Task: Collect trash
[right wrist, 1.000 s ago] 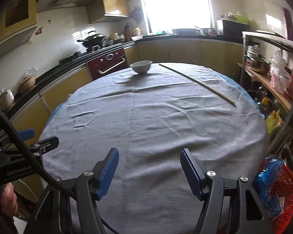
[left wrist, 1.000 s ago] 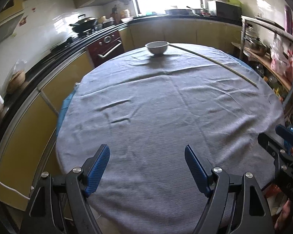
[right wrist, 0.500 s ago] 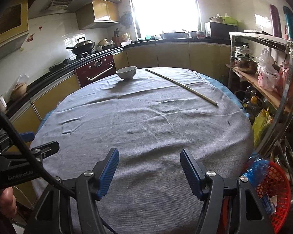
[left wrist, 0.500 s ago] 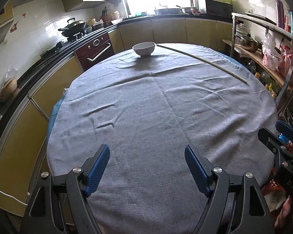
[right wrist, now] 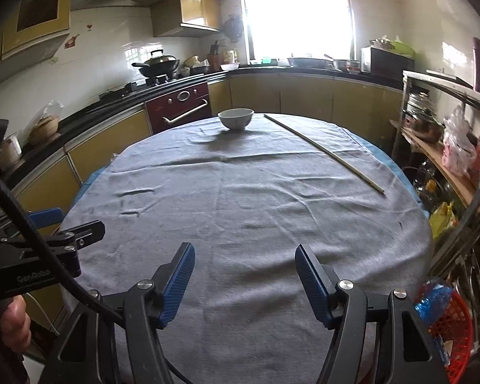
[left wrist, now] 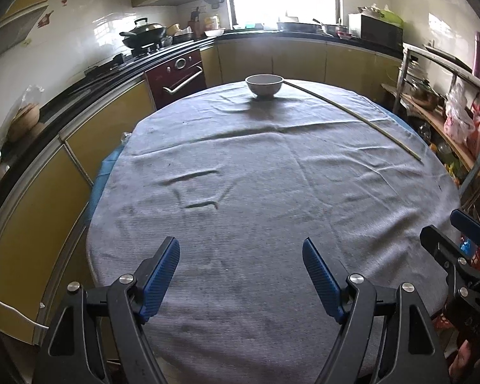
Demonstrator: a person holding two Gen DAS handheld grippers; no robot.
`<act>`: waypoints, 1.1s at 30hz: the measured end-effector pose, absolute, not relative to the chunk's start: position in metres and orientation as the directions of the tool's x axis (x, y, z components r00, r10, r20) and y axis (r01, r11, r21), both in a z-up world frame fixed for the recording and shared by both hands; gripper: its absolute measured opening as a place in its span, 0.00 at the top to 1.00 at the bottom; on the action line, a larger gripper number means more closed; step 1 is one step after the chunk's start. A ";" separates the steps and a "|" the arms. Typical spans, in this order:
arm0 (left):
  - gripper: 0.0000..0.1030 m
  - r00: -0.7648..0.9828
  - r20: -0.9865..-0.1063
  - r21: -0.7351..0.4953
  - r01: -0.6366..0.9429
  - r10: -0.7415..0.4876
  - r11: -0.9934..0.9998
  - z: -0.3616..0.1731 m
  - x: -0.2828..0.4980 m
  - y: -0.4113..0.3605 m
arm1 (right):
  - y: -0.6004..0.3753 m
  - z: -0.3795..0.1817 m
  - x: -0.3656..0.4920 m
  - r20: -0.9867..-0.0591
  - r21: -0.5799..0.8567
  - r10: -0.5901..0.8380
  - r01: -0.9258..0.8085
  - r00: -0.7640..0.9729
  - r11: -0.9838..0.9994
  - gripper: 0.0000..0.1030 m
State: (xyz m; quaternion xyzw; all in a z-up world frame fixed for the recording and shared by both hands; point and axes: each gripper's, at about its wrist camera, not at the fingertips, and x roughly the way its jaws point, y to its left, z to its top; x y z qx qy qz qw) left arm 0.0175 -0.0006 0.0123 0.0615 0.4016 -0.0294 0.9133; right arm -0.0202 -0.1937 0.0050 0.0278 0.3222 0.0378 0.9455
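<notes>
Round bench (left wrist: 272, 224) under a grey cloth, kitchen setting. Left tongs (left wrist: 240, 265) over the near edge, blue pads apart, nothing between them. Right tongs (right wrist: 244, 270) likewise over the near edge, pads apart and empty. White bowl (left wrist: 264, 85) at the far edge; thin stick (left wrist: 355, 115) lies from beside the bowl toward the right edge. Red basket (right wrist: 454, 336) with blue plastic sits off the near right edge, below the bench.

The near rim of the desk (left wrist: 118, 272) was hidden behind the left hand-held gripper (left wrist: 241, 275). The red basket (right wrist: 454, 329) was cut off by the right wrist picture's edge, its blue contents too blurred to tell. Window glare washed out the far counter's items.
</notes>
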 end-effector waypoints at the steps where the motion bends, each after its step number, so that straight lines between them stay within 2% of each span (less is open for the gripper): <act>1: 0.23 0.677 -0.736 0.083 0.098 -0.005 0.992 0.013 0.018 0.002 | -0.192 0.006 -0.020 -0.607 0.073 0.091 -0.058 0.790 0.996 0.33; 10: 0.23 0.687 -0.726 0.058 0.083 -0.015 0.995 0.020 0.019 0.016 | -0.169 0.012 -0.017 -0.612 0.041 0.098 -0.093 0.785 0.995 0.33; 33: 0.23 0.679 -0.734 0.074 0.097 -0.012 0.993 0.022 0.018 0.006 | -0.178 0.006 -0.016 -0.633 0.078 0.107 -0.074 0.766 0.994 0.33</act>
